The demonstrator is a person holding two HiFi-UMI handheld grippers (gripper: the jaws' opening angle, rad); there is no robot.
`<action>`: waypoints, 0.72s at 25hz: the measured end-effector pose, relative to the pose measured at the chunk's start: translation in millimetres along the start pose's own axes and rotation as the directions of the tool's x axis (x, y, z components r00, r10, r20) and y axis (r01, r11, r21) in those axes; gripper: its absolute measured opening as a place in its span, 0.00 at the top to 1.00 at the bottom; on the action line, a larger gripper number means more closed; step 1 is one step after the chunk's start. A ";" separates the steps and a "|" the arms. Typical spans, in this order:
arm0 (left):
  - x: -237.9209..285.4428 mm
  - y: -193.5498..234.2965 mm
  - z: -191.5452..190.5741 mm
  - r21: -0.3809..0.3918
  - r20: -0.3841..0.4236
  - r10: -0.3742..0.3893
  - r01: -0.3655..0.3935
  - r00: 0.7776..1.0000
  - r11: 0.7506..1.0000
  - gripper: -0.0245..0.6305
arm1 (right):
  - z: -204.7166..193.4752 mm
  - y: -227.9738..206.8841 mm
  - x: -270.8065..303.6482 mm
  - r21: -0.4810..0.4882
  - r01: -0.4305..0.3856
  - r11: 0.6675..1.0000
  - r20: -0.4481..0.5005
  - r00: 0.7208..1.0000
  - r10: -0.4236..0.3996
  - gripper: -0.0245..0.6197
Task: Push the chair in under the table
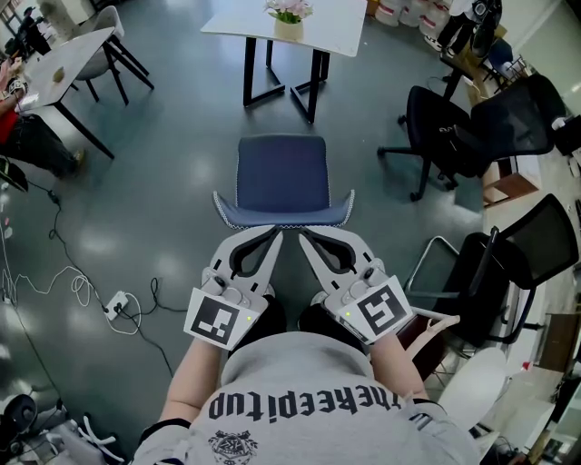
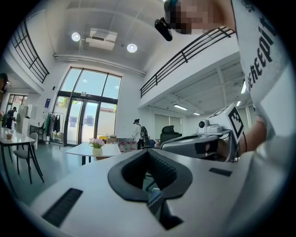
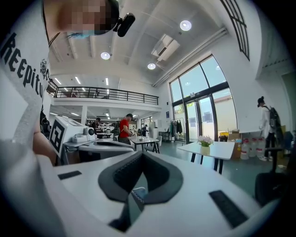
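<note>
The floor [image 1: 182,191] is smooth, grey-green and shiny, in a tall open room with a glass wall [image 2: 88,115] at the far end. A white table [image 1: 336,27] on black legs stands at the top of the head view with a flower pot [image 1: 289,16] on it. Black office chairs [image 1: 454,127] crowd the right side. A second table [image 1: 64,59] stands at the upper left, and a white cable [image 1: 54,286] trails over the floor at the left.

The blue chair [image 1: 281,173] stands on the open floor between the person and the white table, well apart from it, with its seat turned toward the table and its back toward the person.

The left forearm [image 1: 195,381] and the right forearm [image 1: 395,377] reach forward from the body. The left gripper [image 1: 275,232] and the right gripper [image 1: 304,234] lie level and angle inward, so their tips sit just beside each other at the middle of the chair back's top edge. Each gripper's own view shows its jaws closed together on the blue, white-stitched rim of the chair back: the left gripper [image 2: 155,196] and the right gripper [image 3: 134,194] both pinch it.
</note>
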State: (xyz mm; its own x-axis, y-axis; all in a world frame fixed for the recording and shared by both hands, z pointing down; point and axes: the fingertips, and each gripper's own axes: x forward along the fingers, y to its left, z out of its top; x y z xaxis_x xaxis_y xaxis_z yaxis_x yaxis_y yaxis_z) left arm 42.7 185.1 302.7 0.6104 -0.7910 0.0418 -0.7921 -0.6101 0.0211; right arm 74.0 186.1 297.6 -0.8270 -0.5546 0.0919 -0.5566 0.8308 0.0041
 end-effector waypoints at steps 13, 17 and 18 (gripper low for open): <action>7.0 27.7 -30.6 0.031 -0.080 -0.088 0.091 0.993 0.995 0.94 | -30.2 -9.1 27.2 0.048 0.081 0.996 -0.036 0.996 -0.079 0.95; 12.0 35.5 -45.9 0.075 -0.116 -0.094 0.104 0.989 0.992 0.94 | -43.6 -12.0 33.7 0.045 0.104 0.994 -0.066 0.993 -0.101 0.94; 13.8 37.1 -49.3 0.082 -0.124 -0.100 0.110 0.987 0.991 0.94 | -46.6 -13.1 34.9 0.045 0.111 0.993 -0.075 0.991 -0.108 0.94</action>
State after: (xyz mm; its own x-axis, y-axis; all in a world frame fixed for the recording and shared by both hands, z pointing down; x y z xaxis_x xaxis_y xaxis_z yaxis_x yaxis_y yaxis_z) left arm 21.3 153.8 353.3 0.6805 -0.7143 0.1634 -0.7165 -0.6954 -0.0560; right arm 56.1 158.0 347.2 -0.7541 -0.6355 0.1656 -0.6480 0.7610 -0.0305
